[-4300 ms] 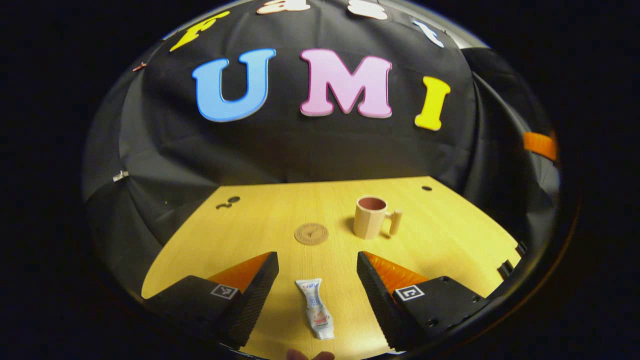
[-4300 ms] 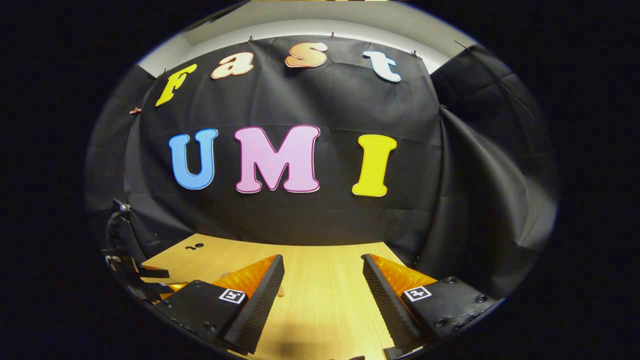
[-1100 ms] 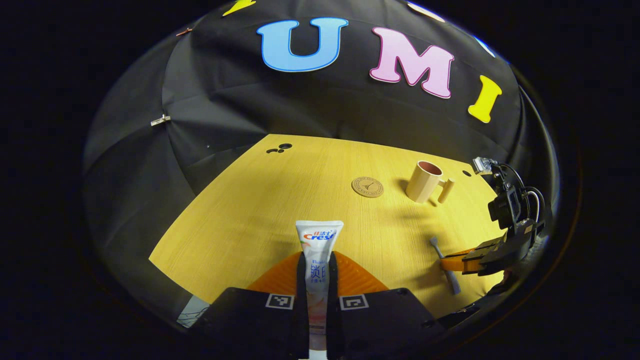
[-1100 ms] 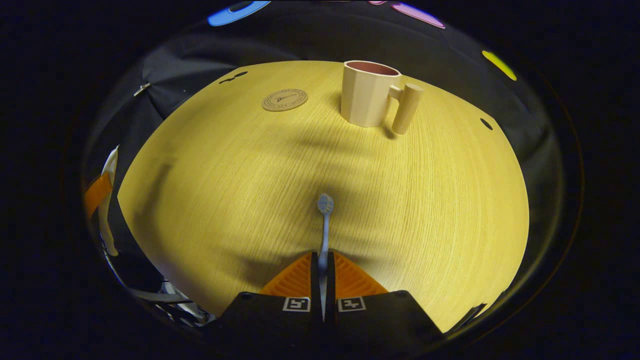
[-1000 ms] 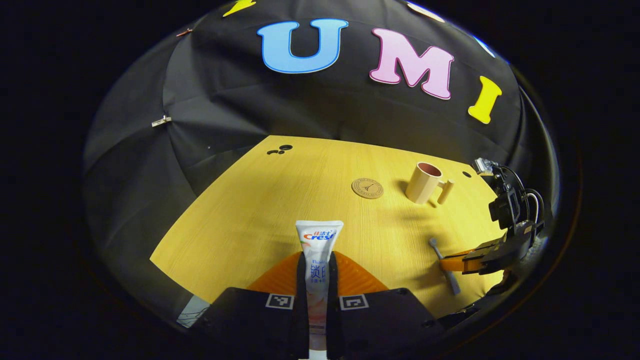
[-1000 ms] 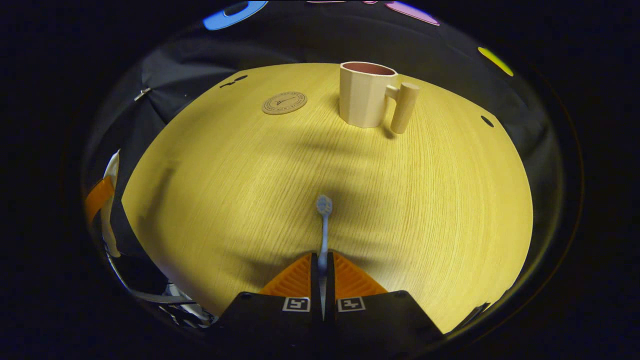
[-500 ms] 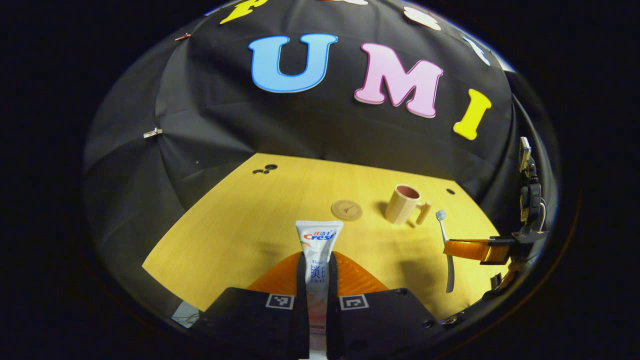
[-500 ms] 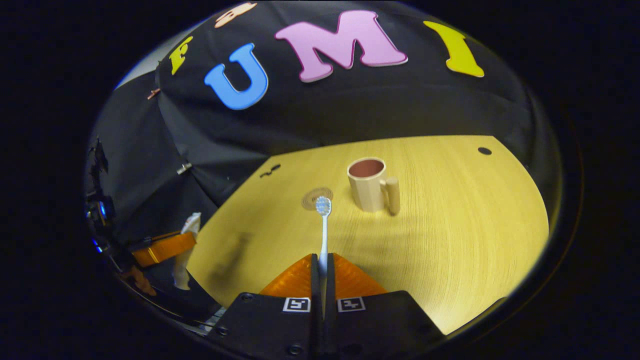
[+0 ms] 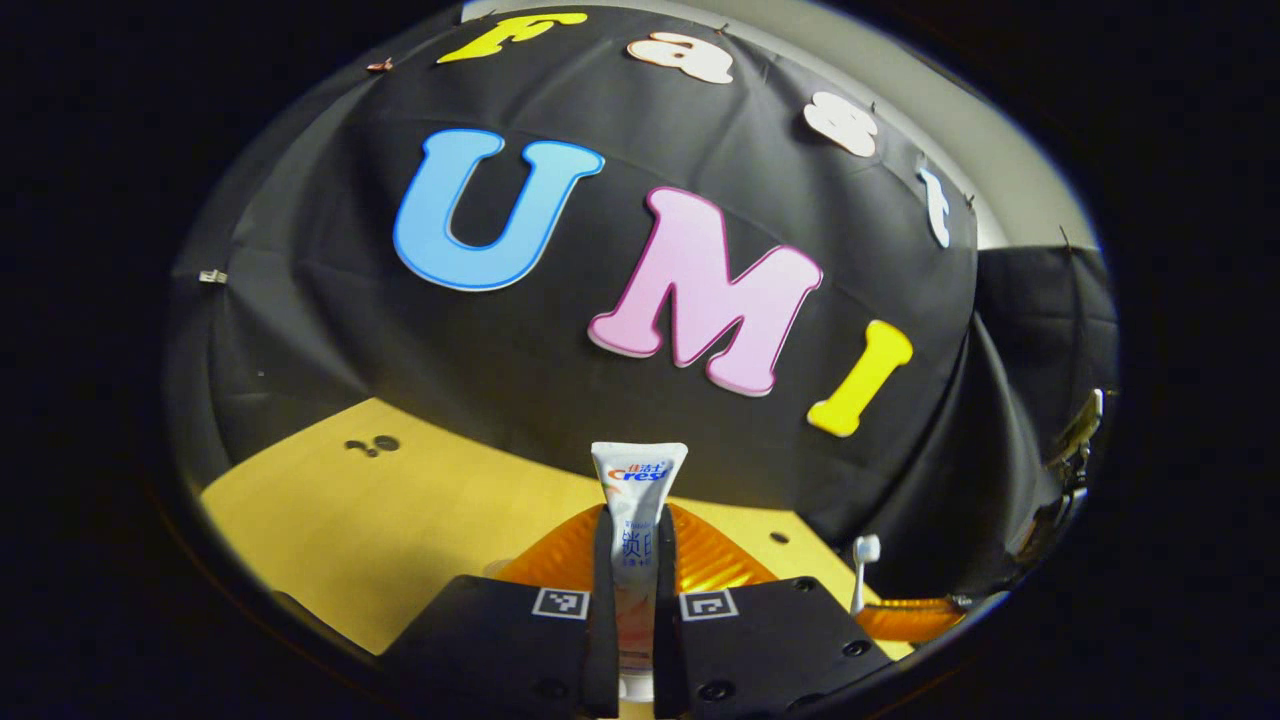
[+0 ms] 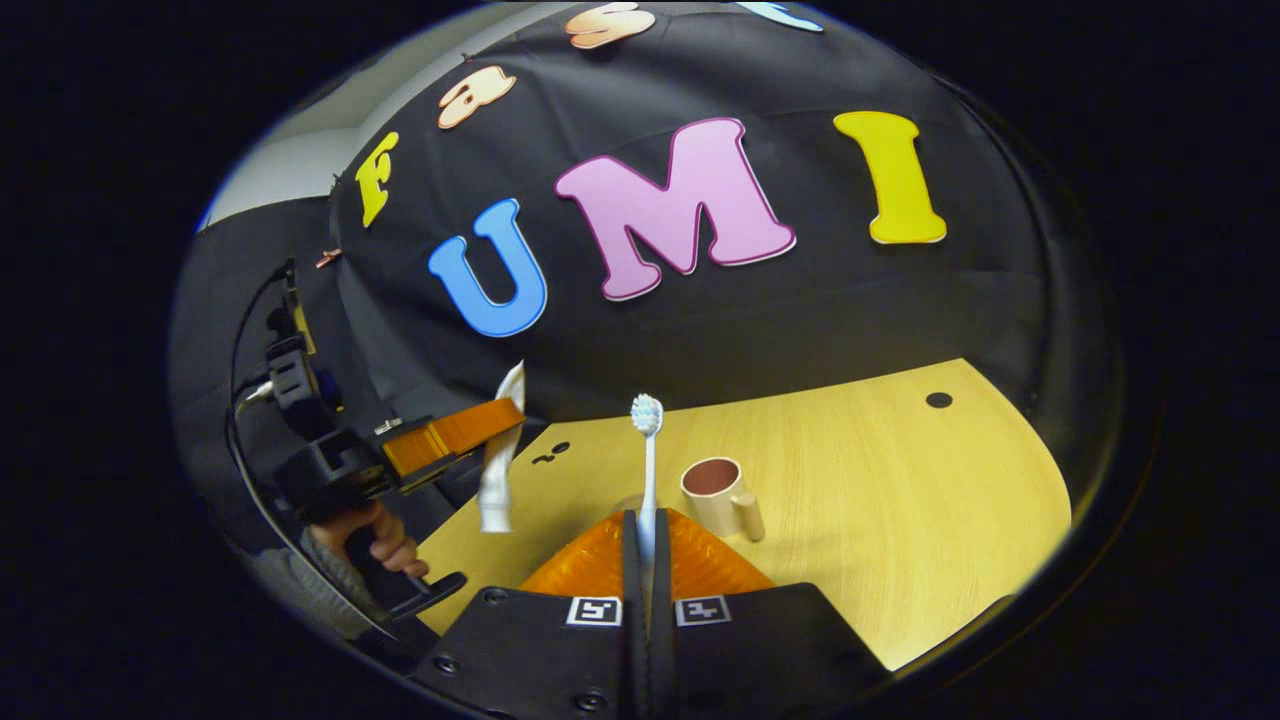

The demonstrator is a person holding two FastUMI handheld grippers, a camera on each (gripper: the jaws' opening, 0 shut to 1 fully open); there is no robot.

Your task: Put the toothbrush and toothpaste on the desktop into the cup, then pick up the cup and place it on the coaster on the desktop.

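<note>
Both tools pinch their loads aloft: left gripper (image 9: 634,590) clamps the toothpaste (image 9: 636,500), right gripper (image 10: 648,560) the toothbrush (image 10: 647,470). The cup (image 10: 715,497) sits at one o'clock — its narrow mouth risks a tip-over if either item snags the rim.

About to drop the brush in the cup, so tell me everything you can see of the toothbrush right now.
The toothbrush is slim, with a pale bluish-white, plastic-looking handle and a small head of light bristles at the top. It stands roughly upright, head up, clear of the desktop. The right gripper is clamped on its lower handle, both fingers pressing it. The cup stands beyond it, apart. The left gripper view catches its head too.
</note>
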